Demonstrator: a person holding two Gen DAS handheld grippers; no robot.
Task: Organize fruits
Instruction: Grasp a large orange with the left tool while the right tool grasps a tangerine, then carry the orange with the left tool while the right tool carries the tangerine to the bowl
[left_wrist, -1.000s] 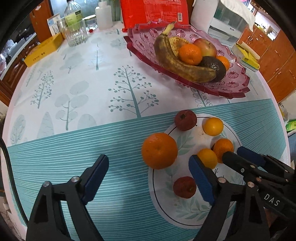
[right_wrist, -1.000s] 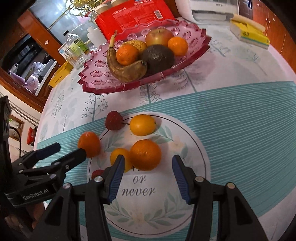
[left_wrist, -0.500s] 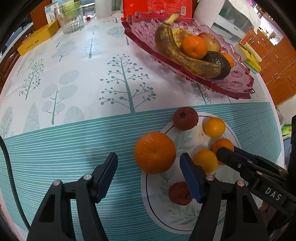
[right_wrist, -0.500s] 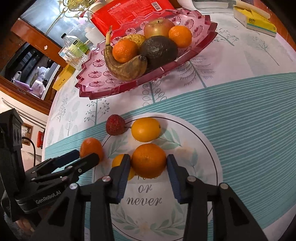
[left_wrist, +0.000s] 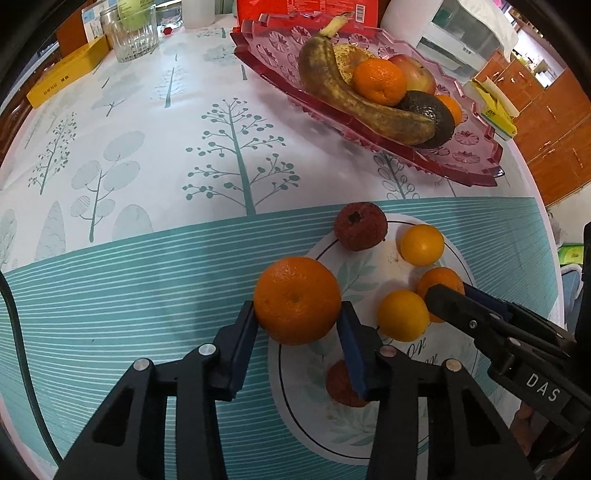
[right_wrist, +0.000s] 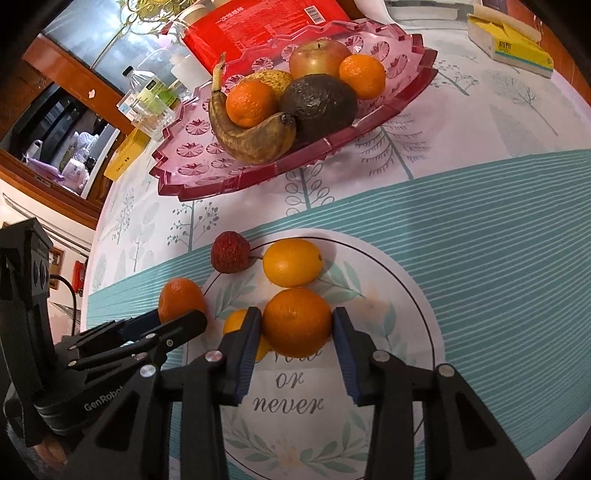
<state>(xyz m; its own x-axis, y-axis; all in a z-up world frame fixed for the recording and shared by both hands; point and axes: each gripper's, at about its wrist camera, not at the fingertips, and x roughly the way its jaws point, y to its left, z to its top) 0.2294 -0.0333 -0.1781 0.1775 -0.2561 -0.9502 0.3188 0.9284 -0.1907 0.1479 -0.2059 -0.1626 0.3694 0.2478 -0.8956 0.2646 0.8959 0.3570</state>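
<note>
We see a round table (left_wrist: 122, 155) under a tree-print cloth, wooden cabinets beyond its rim. At ten o'clock lies a yellow box (left_wrist: 68, 75), its print too small to read. The left gripper (left_wrist: 297, 325), lettered "GenRobot" in the right view, has just been closing and its pads now press a large orange (left_wrist: 297, 300) at the printed circle's edge. Open cloth spreads toward nine o'clock. At one o'clock the pink tray (left_wrist: 476, 166) holds banana, avocado and oranges. The right gripper (right_wrist: 297, 330), marked "DAS", has been closing too and clamps a smaller orange (right_wrist: 296, 322) above "or never" (right_wrist: 286, 393).
</note>
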